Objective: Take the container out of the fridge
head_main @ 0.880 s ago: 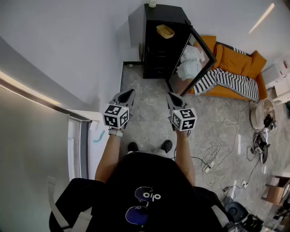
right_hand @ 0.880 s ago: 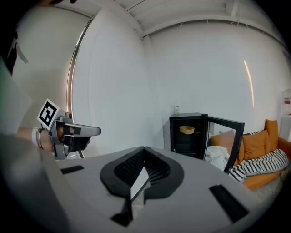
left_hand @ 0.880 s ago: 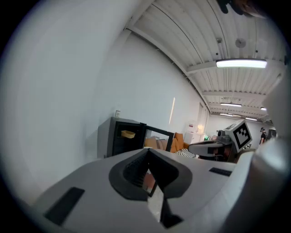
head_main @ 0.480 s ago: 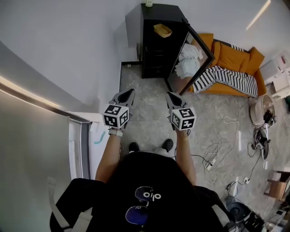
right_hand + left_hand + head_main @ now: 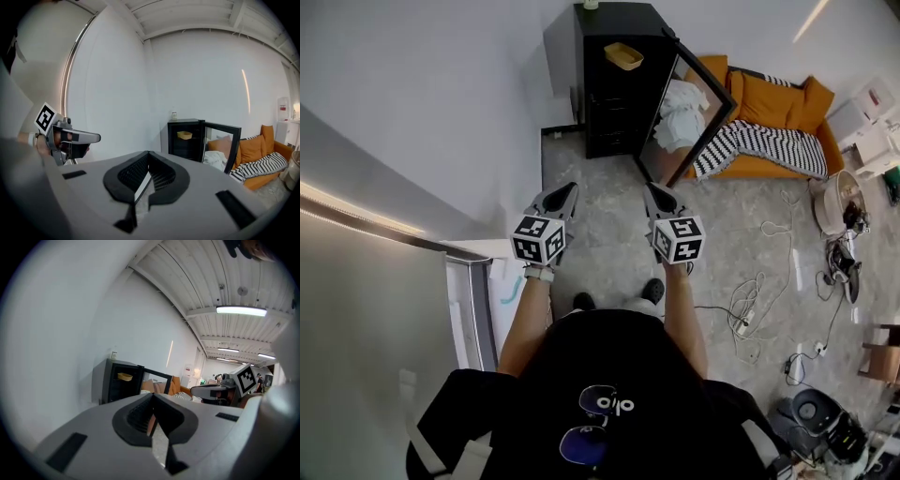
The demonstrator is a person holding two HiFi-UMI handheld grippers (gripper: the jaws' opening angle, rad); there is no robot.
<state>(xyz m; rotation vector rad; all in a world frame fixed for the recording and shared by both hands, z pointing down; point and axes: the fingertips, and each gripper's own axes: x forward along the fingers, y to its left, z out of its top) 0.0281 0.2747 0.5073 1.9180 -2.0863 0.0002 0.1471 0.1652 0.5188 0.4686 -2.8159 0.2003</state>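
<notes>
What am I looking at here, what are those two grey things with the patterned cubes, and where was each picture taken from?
A person holds a hand-held gripper in each hand: the left gripper and the right gripper. The cubes are part of them. The head view looks down from a camera on the person's head. The other two views come from a camera on each gripper, looking along its jaws. Both pairs of jaws are together and hold nothing. Ahead stands a small black fridge with its door open and a yellow container high inside.
</notes>
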